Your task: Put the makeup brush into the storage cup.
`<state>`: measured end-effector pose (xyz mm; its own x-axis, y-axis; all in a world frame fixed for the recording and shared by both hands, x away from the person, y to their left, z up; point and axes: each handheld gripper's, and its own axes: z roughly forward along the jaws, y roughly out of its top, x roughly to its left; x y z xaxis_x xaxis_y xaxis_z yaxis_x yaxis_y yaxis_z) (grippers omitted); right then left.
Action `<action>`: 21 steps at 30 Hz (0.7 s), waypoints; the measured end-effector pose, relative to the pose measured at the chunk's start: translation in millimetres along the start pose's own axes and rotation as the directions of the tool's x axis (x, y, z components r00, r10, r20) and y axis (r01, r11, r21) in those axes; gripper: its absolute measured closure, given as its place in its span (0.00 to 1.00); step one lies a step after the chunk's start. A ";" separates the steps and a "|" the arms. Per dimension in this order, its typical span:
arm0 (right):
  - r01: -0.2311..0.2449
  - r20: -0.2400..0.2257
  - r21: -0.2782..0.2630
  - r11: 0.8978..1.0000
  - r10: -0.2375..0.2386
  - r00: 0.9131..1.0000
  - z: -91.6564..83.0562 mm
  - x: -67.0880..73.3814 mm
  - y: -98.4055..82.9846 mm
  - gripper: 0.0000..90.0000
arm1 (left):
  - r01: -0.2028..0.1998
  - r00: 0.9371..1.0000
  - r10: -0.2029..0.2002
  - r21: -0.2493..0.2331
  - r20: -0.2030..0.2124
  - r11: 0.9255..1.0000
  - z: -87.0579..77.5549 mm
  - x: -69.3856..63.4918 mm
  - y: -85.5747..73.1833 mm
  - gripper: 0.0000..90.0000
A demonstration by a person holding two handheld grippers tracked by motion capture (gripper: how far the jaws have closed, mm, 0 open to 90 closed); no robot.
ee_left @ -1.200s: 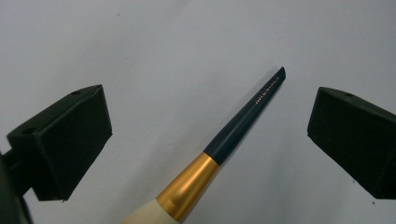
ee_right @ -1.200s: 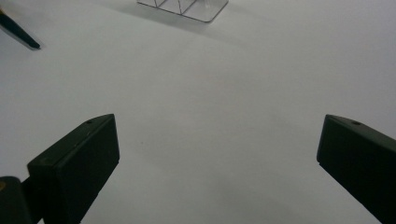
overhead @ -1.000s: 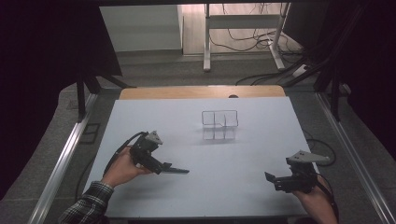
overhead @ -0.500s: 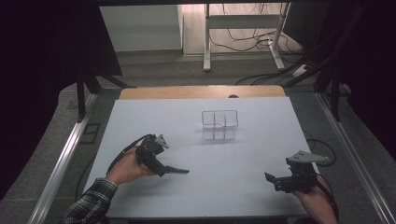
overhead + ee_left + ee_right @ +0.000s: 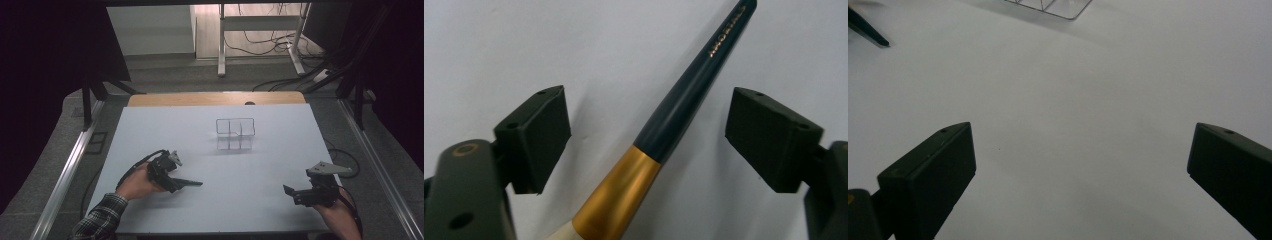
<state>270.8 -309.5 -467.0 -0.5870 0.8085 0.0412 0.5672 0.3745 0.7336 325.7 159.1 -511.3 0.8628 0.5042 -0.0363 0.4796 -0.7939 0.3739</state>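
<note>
A brush [image 5: 674,115] with a dark handle and a gold ferrule lies on the white table [image 5: 200,130] at the front left. In the high view its handle [image 5: 190,183] sticks out to the right. My left gripper [image 5: 172,181] is down over it. In the left gripper view the jaws [image 5: 647,92] have just been closing and stand either side of the handle, with gaps on both sides and neither pad touching. My right gripper [image 5: 289,192] rests open at the front right, with bare table between its jaws [image 5: 1080,130].
A clear divided organiser [image 5: 235,134] stands at the table's middle, toward the back, and its edge shows at the top of the right gripper view [image 5: 1048,7]. A wooden strip borders the table's far edge. Cables trail on the floor beyond.
My left gripper has sunk toward the table and shifted slightly right over the brush. The right gripper has stayed put.
</note>
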 end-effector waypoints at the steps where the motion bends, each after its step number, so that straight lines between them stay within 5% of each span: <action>1: 0.001 0.000 0.001 1.000 -0.001 1.000 0.0 0.0 0.0 0.00 | -0.001 1.000 0.001 0.003 -0.001 1.000 0.9 0.2 -1.1 0.25; 5: 0.002 0.001 0.003 1.000 -0.002 1.000 0.1 0.2 0.0 0.00 | 0.006 1.000 -0.006 0.009 0.012 1.000 2.5 0.8 -6.3 0.42; 9: 0.003 0.002 0.004 1.000 -0.003 1.000 0.2 0.2 0.0 0.00 | 0.026 0.999 -0.027 0.007 0.023 1.000 -1.1 1.9 -9.4 0.80; 21: 0.005 0.002 0.005 1.000 -0.005 1.000 0.2 0.3 -0.1 0.00 | 0.058 0.998 -0.058 -0.018 0.029 0.998 -4.1 3.9 -10.7 0.82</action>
<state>270.7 -309.3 -467.2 -0.5891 0.8073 0.0362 0.5671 0.3811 0.7302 323.3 170.9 -511.6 0.8379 0.5392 -0.0848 0.5263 -0.7570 0.3873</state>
